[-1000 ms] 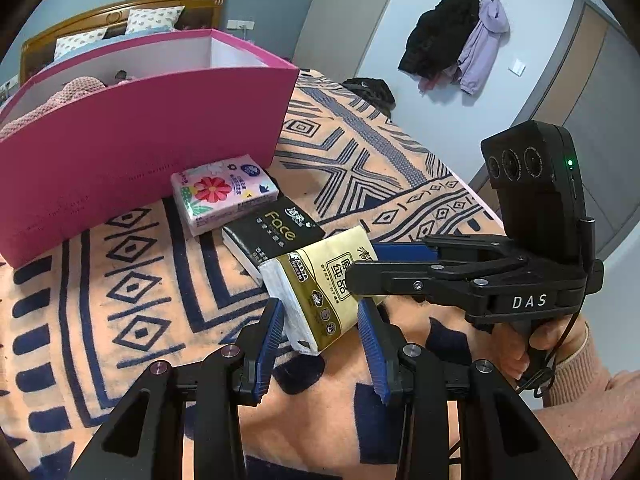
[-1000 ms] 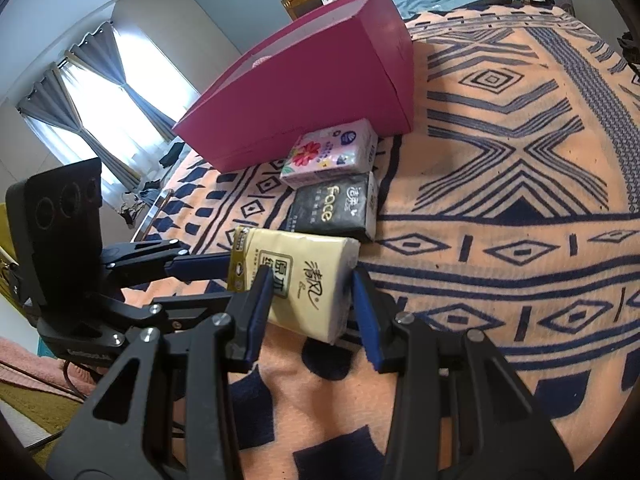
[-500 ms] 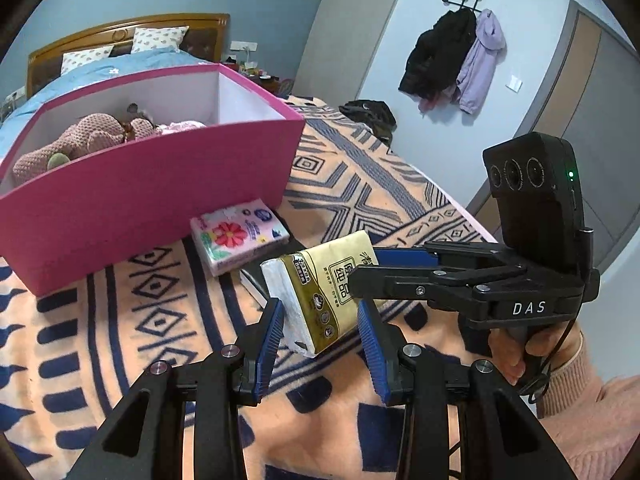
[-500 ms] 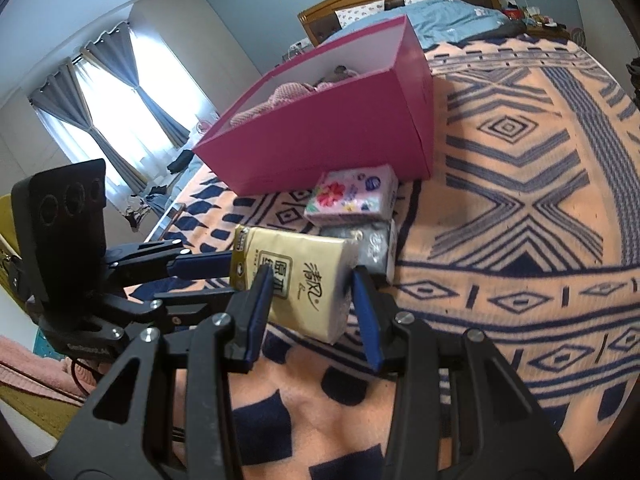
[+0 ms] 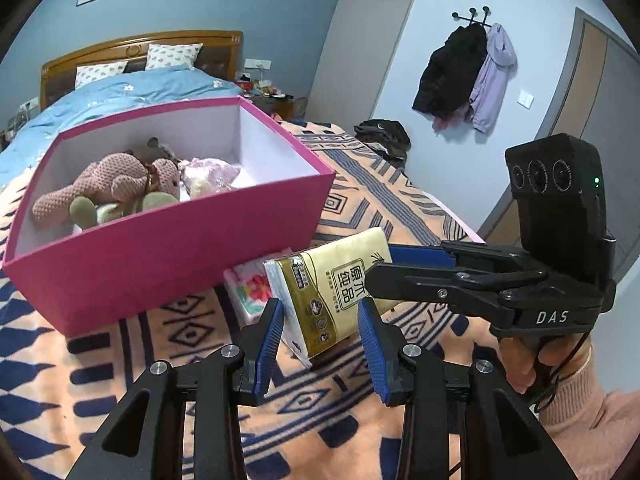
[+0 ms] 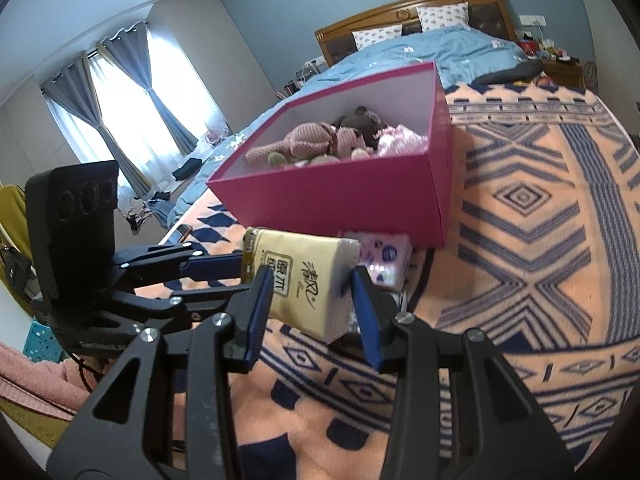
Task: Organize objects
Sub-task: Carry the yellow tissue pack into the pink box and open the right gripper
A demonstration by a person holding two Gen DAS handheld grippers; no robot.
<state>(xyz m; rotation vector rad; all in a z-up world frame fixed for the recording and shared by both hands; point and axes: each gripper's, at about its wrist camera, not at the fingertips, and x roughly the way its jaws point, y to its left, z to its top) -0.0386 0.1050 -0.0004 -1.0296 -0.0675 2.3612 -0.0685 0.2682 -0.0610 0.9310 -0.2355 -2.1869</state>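
A yellow tissue pack hangs in the air above the patterned blanket, held from two sides. My left gripper is shut on one end of it and my right gripper on the other end; the pack also shows in the right wrist view. Beyond it stands an open pink box with a knitted plush toy and other soft things inside; the box also shows in the right wrist view. A floral tissue pack lies on the blanket just below the held pack, in front of the box.
The patterned orange and blue blanket covers the bed around the box. A blue duvet and wooden headboard lie behind. Coats hang on the far wall. A window with curtains is at the left.
Both grippers have lifted the yellow pack off the blanket and carried it up toward the pink box. The box's inside and the plush toy have come into view. The black pack is now hidden.
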